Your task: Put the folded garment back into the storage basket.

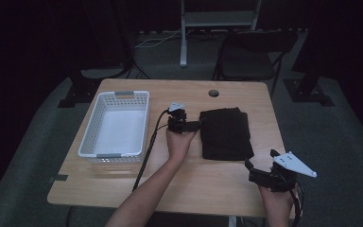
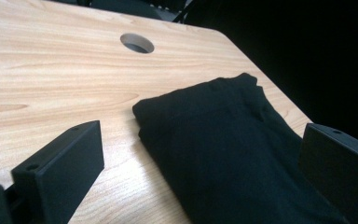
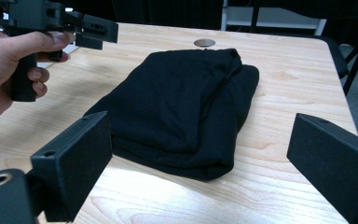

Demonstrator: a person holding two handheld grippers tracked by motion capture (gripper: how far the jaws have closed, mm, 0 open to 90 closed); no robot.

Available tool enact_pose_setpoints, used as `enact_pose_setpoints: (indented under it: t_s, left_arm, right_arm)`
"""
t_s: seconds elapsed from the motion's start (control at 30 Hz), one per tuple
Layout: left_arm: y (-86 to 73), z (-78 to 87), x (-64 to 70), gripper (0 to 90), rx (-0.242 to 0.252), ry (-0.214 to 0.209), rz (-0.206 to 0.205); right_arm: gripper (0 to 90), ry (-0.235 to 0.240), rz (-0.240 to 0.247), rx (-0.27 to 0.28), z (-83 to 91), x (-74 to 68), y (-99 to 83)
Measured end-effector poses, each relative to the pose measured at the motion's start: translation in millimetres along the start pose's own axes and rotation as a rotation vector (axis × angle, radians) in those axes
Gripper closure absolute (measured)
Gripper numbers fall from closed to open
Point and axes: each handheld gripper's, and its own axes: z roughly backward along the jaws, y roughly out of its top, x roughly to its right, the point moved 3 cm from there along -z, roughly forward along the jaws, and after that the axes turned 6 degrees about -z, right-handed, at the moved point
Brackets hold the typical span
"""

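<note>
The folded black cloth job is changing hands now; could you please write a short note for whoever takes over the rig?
Left gripper: open, at the left edge of the folded black cloth, jaws either side of its corner, not clamped.
Right gripper: open, just off the cloth's near right corner, holding nothing.
The cloth lies folded flat on the table, right of the white basket, which looks empty.
Done: cloth appears folded.
Left: probably grip it and move it into the basket, keeping the fold.
</note>
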Motion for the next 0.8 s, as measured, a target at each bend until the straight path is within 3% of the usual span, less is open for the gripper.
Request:
enact_pose_setpoints:
  t_s: [0.23, 0.43, 0.67, 0.8]
  left_arm:
    - [1.5, -6.1, -1.8, 1.8, -0.014, -0.004, 0.001]
    - [-3.6, -17.0, -4.6, 1.8, -0.041, -0.024, 0.053]
    - [-9.1, -29.1, -3.9, 1.7, -0.067, -0.049, 0.083]
    - [-9.0, -31.2, -5.2, 1.8, -0.067, -0.04, 0.085]
  right_arm:
    - [6.1, -0.009, -0.022, 0.008, -6.3, 2.9, 1.2]
    - [6.0, -0.008, -0.035, -0.028, -14.5, 4.4, -1.3]
    - [6.1, -0.019, -0.045, -0.055, -20.6, 7.0, -1.2]
    - [6.1, -0.023, -0.044, -0.075, -26.9, 8.5, -1.2]
